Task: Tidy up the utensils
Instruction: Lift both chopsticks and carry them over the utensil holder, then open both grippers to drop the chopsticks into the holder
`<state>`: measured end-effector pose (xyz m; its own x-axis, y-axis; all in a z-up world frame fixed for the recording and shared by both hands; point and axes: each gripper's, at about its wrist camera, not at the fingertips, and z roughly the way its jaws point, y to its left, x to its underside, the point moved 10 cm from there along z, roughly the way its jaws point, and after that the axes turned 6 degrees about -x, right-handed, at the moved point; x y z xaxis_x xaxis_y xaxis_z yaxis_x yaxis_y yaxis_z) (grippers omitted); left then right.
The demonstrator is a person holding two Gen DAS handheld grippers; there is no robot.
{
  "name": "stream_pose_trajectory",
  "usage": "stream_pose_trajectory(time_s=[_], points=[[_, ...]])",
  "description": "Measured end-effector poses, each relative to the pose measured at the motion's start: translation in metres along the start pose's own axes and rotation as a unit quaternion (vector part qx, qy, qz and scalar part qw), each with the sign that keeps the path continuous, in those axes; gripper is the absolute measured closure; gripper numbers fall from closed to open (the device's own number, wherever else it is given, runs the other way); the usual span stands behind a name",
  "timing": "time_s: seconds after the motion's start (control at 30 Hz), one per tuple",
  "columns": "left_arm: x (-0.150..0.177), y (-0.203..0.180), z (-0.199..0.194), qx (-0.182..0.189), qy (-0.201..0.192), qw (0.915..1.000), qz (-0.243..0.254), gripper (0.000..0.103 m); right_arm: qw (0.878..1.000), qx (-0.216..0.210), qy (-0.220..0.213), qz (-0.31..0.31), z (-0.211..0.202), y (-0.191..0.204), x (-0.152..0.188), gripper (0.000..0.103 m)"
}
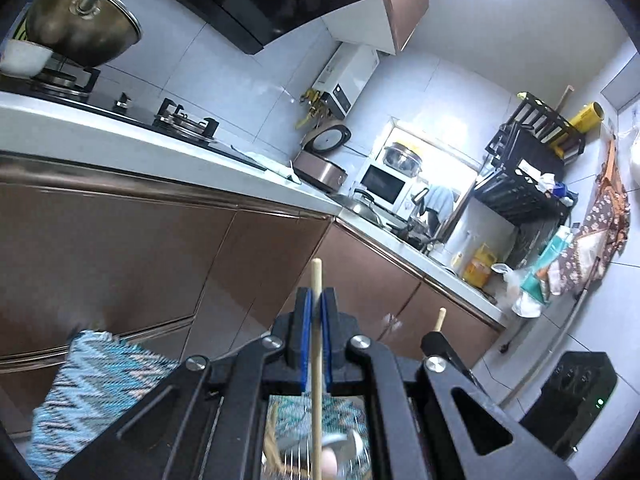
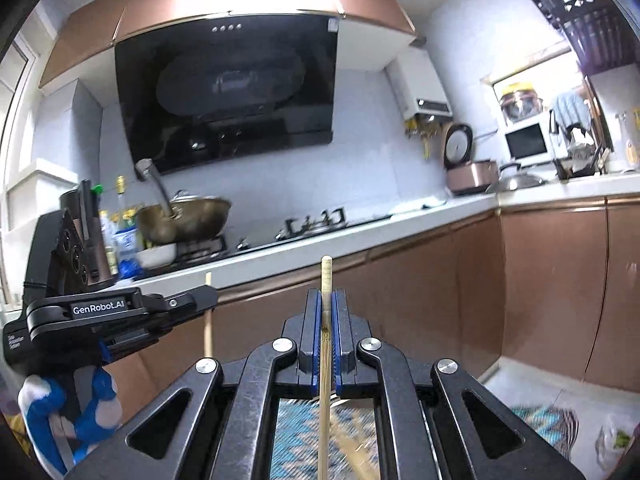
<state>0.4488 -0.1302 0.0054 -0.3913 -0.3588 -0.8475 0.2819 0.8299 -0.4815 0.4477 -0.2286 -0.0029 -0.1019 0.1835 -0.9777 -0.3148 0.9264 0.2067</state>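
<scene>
Left gripper (image 1: pixel 316 308) clamped on one wooden chopstick (image 1: pixel 316 276); right gripper (image 2: pixel 327 308) clamped on a second chopstick (image 2: pixel 326 276). Both sticks stand upright, lifted clear of the patterned cloth (image 1: pixel 86 384) below. Judged step: carrying the pair toward storage. Next move needs a holder; none identified. Beyond: brown cabinets (image 2: pixel 552 280), countertop (image 1: pixel 132 140), wok (image 2: pixel 188 216) on the hob.
</scene>
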Motion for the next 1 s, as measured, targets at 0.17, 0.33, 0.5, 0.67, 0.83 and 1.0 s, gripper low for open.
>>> stream_pose_trajectory(time_s=[0.17, 0.33, 0.5, 0.67, 0.83, 1.0], points=[[0.024, -0.006, 0.044, -0.015, -0.014, 0.9997, 0.011, 0.098, 0.999, 0.028, -0.025, 0.014, 0.008, -0.03, 0.012, 0.098], [0.046, -0.006, 0.064, -0.028, -0.019, 0.9992, 0.02, 0.098, 0.998, 0.048, -0.025, 0.011, 0.016, -0.042, 0.032, 0.098], [0.059, -0.008, 0.074, -0.036, -0.028, 0.9984, 0.032, 0.098, 0.998, 0.063, -0.028, 0.004, 0.02, -0.048, 0.041, 0.098], [0.065, -0.01, 0.073, -0.045, -0.051, 0.9967, 0.044, 0.098, 0.996, 0.077, -0.032, 0.0, 0.02, -0.049, 0.047, 0.098], [0.074, -0.008, 0.073, -0.055, -0.067, 0.9948, 0.054, 0.098, 0.995, 0.096, -0.034, -0.013, 0.021, -0.052, 0.054, 0.098], [0.086, -0.002, 0.072, -0.056, -0.058, 0.9956, 0.048, 0.096, 0.994, 0.102, -0.027, -0.021, 0.018, -0.05, 0.066, 0.098]])
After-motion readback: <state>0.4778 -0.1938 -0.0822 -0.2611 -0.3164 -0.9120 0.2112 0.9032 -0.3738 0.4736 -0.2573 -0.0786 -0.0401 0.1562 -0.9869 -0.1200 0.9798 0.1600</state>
